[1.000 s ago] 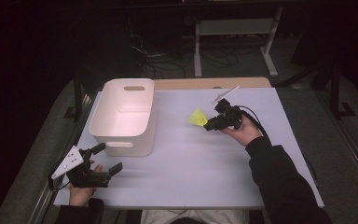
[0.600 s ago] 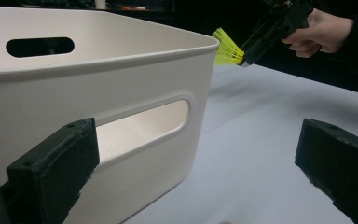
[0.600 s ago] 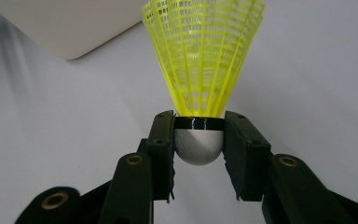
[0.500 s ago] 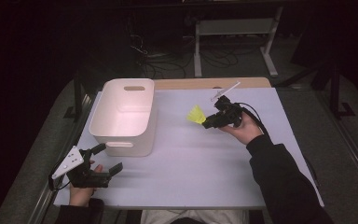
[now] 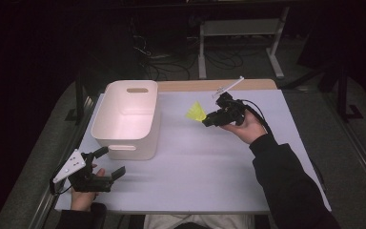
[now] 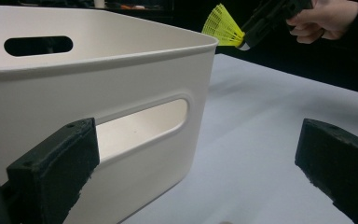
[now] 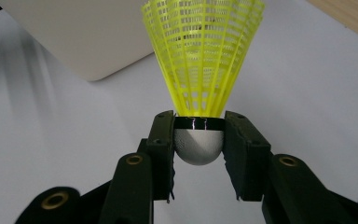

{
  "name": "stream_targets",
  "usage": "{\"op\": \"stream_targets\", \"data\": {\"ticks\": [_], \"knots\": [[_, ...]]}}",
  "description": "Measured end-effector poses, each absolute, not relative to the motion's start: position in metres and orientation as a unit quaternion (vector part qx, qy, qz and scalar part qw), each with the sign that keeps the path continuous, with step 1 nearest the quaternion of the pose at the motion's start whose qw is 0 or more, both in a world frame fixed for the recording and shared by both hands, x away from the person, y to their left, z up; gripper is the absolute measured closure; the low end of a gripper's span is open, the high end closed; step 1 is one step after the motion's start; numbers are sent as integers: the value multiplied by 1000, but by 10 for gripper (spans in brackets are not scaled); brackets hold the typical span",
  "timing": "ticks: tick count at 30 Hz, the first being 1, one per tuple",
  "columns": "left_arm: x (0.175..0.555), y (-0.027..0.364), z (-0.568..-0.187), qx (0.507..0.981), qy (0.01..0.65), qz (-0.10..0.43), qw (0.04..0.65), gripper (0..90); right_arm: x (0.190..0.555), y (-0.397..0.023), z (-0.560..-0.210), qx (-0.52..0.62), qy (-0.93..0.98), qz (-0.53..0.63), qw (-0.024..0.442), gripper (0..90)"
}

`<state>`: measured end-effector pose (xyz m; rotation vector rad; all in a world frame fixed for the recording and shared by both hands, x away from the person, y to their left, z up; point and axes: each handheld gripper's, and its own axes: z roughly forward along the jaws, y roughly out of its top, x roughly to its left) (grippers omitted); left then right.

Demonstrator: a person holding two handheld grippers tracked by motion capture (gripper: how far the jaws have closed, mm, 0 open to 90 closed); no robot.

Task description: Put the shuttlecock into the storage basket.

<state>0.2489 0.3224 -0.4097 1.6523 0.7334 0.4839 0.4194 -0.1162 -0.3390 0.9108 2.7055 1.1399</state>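
the shuttlecock (image 7: 203,56) has a yellow plastic mesh skirt and a smooth, matt grey-white rounded base. beside it, the white bin (image 5: 126,119) looks like smooth plastic with a soft sheen. the surface (image 5: 209,167) under both is a matt, pale sheet.

The shuttlecock (image 7: 203,56) has a neon-yellow mesh skirt and grey-white cork; beside it, the bin (image 5: 126,119) is cream, the table (image 5: 195,162) pale lavender.

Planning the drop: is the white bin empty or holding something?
Empty as far as visible: the white bin shows a bare floor in the high view; the yellow shuttlecock is outside, held aloft.
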Motion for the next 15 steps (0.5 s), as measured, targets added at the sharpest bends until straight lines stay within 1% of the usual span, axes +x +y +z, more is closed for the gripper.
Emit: {"op": "stream_targets", "data": {"ticks": [15], "knots": [[249,322,-410,710,316,208,594,0,417,-109,-324,283,879,380,44,637]]}}
